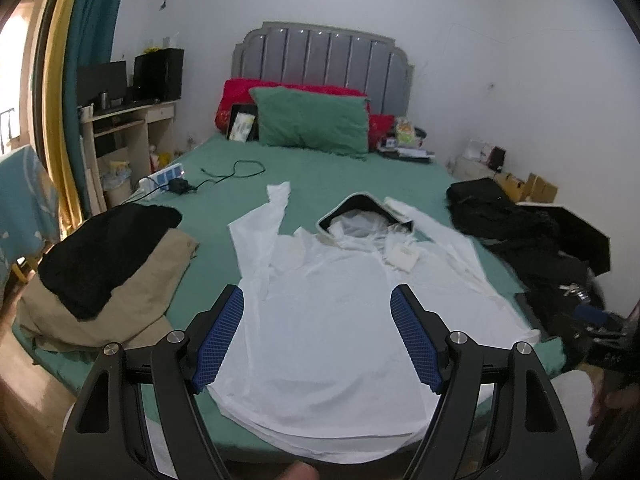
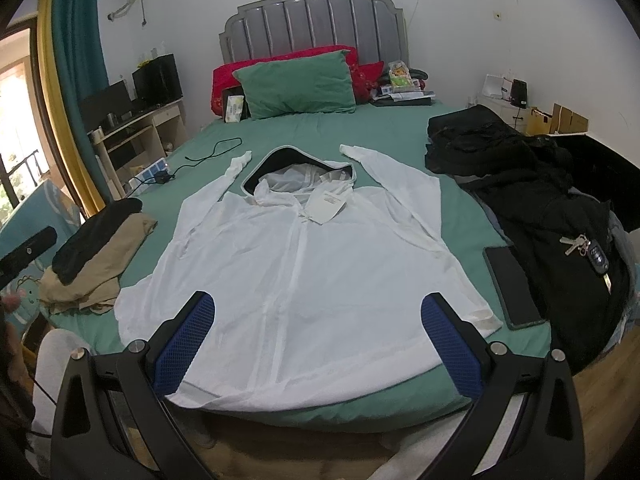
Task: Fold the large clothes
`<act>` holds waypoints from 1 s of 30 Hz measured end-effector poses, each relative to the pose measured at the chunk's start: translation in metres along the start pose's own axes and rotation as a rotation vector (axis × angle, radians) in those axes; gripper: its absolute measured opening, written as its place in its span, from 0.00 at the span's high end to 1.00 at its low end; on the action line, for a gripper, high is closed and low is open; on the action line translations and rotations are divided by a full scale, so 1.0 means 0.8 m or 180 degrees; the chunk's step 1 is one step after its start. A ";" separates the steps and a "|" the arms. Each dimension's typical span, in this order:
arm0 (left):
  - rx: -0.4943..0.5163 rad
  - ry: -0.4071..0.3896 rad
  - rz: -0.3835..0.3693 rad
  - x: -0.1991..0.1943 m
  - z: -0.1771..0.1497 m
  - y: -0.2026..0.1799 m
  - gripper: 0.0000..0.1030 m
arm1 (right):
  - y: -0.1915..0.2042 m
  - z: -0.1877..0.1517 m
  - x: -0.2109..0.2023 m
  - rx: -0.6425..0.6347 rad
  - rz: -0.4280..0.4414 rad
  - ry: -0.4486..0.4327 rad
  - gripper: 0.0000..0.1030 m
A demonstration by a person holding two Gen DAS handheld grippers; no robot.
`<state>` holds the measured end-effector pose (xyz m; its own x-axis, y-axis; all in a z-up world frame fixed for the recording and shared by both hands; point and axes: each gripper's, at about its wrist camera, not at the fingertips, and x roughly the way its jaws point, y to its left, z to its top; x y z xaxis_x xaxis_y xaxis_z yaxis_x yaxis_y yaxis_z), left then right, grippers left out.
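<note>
A thin white hooded jacket lies spread flat, front up, across the green-sheeted bed — hood toward the green pillow, both sleeves angled outward, hem at the near edge. The left tool hangs above the hem with its blue-padded fingers spread wide, gripping nothing. The right tool hovers over the lower part of the jacket, jaws just as wide and empty. A folded black and tan clothes pile sits to the left of the jacket; to the right are a heap of black garments, a dark phone and a bunch of keys — all clear of the jacket.
</note>
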<state>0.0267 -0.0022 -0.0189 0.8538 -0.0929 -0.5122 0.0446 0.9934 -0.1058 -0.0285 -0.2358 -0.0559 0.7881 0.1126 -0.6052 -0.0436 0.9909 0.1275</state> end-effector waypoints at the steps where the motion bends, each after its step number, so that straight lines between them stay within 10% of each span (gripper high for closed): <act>1: 0.0026 0.0057 -0.0019 0.008 0.001 0.000 0.23 | 0.001 0.003 0.003 -0.0011 -0.0002 0.0005 0.01; 15: -0.0103 0.0475 -0.0682 0.149 0.031 0.033 0.20 | -0.031 0.061 0.119 -0.0208 -0.0109 0.0194 0.01; 30: 0.0209 0.0610 -0.0145 0.360 0.090 0.078 0.20 | -0.092 0.155 0.308 -0.0481 -0.0244 0.0475 0.01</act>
<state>0.3126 0.0382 -0.1114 0.7362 -0.1429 -0.6615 0.1201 0.9895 -0.0800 0.2450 -0.2902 -0.1171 0.6936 0.0351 -0.7195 -0.0874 0.9955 -0.0356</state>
